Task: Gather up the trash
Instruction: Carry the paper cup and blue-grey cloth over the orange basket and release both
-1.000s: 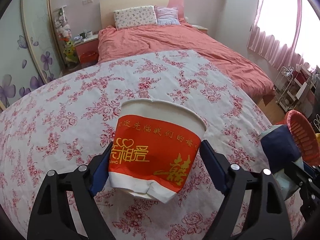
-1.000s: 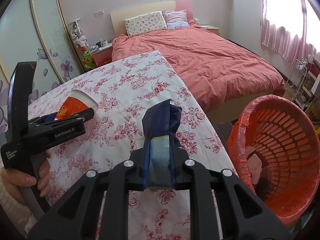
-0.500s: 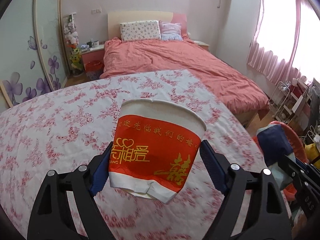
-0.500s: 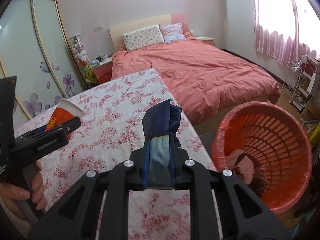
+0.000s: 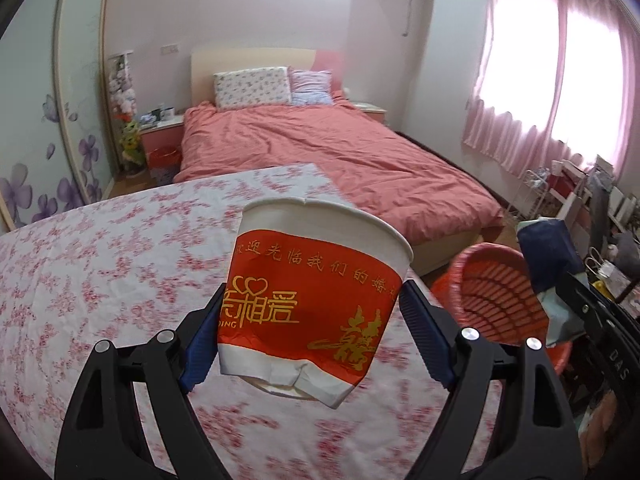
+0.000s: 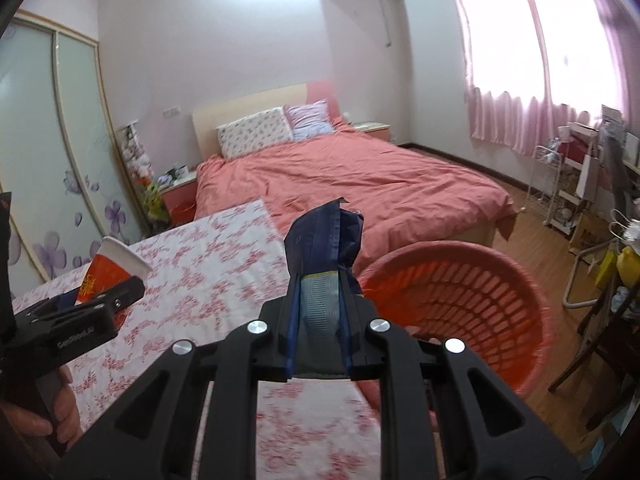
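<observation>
Left gripper (image 5: 310,330) clamps paper cup (image 5: 316,300) above table (image 5: 100,260). Right gripper (image 6: 318,336) pinches blue wrapper (image 6: 324,236) near red basket (image 6: 480,292). Advice: get each item fully over basket rim before spreading fingers; release wrapper first, cup second.

Daylight is pouring through pink curtains (image 5: 532,92) onto pale walls. A bed (image 6: 360,184) under a salmon duvet is sitting against a headboard, two pillows (image 5: 252,88) are lying on it, and a flower-printed wardrobe door (image 6: 52,168) is standing beside wooden flooring (image 6: 532,236).
</observation>
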